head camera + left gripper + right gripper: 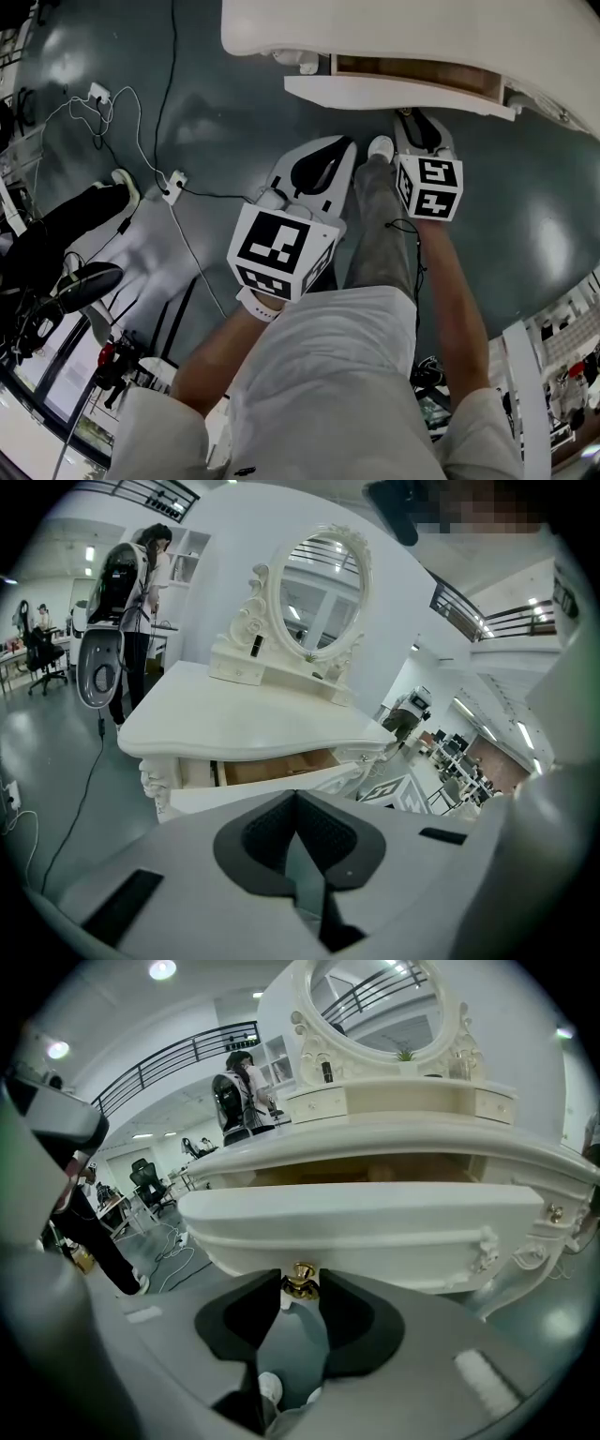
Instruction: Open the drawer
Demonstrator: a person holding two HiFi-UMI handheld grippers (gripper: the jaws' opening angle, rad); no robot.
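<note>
A white dressing table stands ahead, its drawer pulled partly out so the wooden inside shows. In the right gripper view the drawer front fills the middle, and its gold knob sits between the dark pads. My right gripper is shut on that knob, just under the drawer's front edge. My left gripper hangs to the left, clear of the table. Its jaws are shut with nothing between them. The open drawer is also visible in the left gripper view.
An oval mirror and small drawers stand on the tabletop. White cables and a power strip lie on the grey floor to the left. My leg and shoe are below the drawer. A person stands beyond the table's left end.
</note>
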